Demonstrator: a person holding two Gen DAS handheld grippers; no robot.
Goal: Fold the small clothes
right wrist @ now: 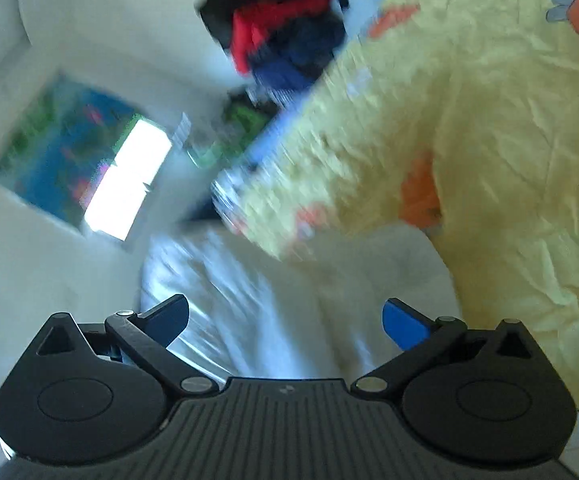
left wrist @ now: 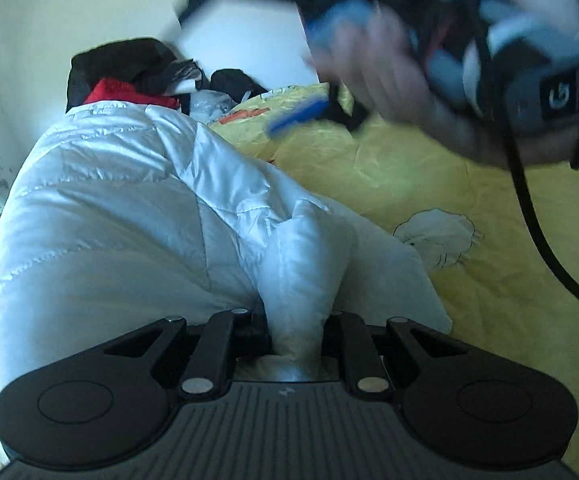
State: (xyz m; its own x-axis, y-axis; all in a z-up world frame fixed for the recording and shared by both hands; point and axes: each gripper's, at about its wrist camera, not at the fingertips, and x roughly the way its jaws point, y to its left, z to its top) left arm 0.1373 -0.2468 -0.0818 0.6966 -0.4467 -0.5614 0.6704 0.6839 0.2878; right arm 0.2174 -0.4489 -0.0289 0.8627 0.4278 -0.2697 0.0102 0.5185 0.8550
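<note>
A white quilted jacket (left wrist: pixel 129 216) is seen lying on a yellow quilt (left wrist: pixel 429 184) printed with cartoon figures, spread toward the quilt's left edge in the left wrist view. A bunched fold of the jacket is pinched between the fingers of the left hand-held gripper (left wrist: pixel 295 332), which are pressed together on the cloth at the near edge of the picture. Beyond the jacket, at the far left corner of the bed, a heap of dark and red clothes (left wrist: pixel 125 80) is piled against a pale wall (left wrist: pixel 29 40). To the right, above the quilt, the right hand-held gripper (left wrist: pixel 301 114) is seen blurred, held by a hand (left wrist: pixel 389 76); one blue finger pad shows, and a black cable (left wrist: pixel 529 208) hangs down from it across the quilt. In the right wrist view, everything is smeared by motion. A colourful picture (right wrist: pixel 69 152) is seen on the wall at the left. The right hand-held gripper (right wrist: pixel 285 320) is held with its fingers spread wide, nothing between them, a blue pad (right wrist: pixel 403 330) showing on the right finger. Below the fingers the jacket (right wrist: pixel 249 312) is seen as a white blur, apart from the pads. The quilt (right wrist: pixel 489 140) fills the right side, with the heap of clothes (right wrist: pixel 285 40) at the top.
</note>
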